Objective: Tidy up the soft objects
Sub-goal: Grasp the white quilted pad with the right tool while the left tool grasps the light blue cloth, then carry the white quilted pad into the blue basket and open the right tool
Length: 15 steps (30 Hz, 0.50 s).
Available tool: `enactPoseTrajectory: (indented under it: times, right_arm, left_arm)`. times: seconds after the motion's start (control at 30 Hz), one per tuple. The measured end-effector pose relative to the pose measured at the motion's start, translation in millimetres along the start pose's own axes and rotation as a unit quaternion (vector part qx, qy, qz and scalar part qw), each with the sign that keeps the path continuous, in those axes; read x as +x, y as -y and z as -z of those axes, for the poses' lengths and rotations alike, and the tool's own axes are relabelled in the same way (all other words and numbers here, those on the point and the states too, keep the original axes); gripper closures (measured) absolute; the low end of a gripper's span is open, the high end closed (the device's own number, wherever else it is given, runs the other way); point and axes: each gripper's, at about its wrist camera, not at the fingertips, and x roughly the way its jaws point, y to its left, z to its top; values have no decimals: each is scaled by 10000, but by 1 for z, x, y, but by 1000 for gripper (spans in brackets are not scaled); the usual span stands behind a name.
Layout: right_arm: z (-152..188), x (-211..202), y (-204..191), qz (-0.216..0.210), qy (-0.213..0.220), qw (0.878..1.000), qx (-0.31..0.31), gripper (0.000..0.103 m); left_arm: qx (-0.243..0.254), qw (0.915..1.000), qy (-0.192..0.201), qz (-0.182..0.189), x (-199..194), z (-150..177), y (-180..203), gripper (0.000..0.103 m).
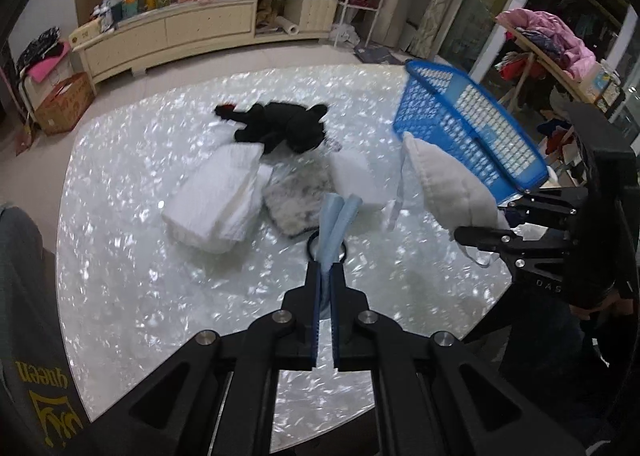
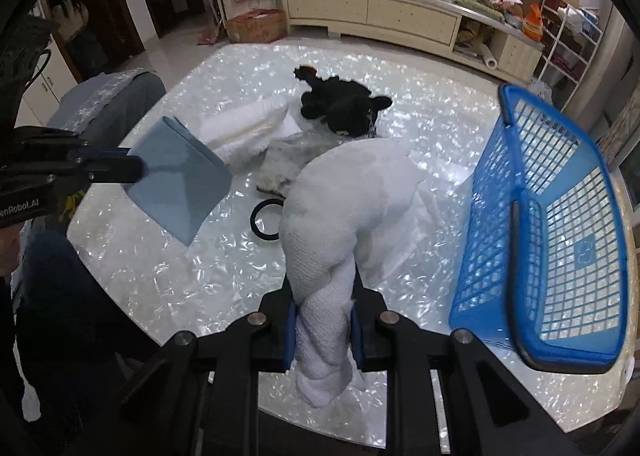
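Soft items, two of them off the table: a pale blue folded cloth (image 1: 336,224) is pinched flat in the left tongs (image 1: 325,276), whose jaws are fully closed on it. A white knitted cloth (image 2: 340,224), twisted into a roll, sits clamped between the blue pads (image 2: 289,332) of the right tongs (image 2: 324,296), jaws narrowed onto it; its bulk hangs beyond the tips above the table (image 2: 168,280).

Near the table's middle lie a black plush toy (image 1: 280,128), a folded white towel (image 1: 216,196), a grey fluffy piece (image 1: 296,196) and a white foam block (image 1: 354,176), all bunched together. A black ring (image 2: 266,222) lies just on the near side of them. A blue mesh basket (image 2: 560,224) stands at the table's right edge, just beside the white knitted cloth.
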Motion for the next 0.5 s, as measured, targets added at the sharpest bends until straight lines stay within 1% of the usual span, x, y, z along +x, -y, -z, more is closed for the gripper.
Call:
enactPoseTrajectory:
  times: [0.13, 0.17, 0.23, 0.4, 0.5]
  right_arm:
    - [-4, -19, 13, 72, 165, 9998, 41, 83]
    - [-9, -17, 18, 91, 196, 9998, 47, 83]
    - [-14, -27, 29, 174, 307, 9994, 56, 83]
    - [-27, -60, 72, 520, 658, 9961, 266, 83]
    - [-32, -72, 103, 781, 745, 9933, 405, 83]
  left_arm:
    - [169, 9998, 109, 72, -9, -9, 18, 100]
    - [202, 9997, 118, 90, -10, -12, 23, 100]
    - [264, 9995, 127, 110, -10, -16, 31, 100]
    - [387, 9989, 174, 205, -7, -30, 48, 100]
    - [466, 9984, 192, 249, -3, -38, 57, 100]
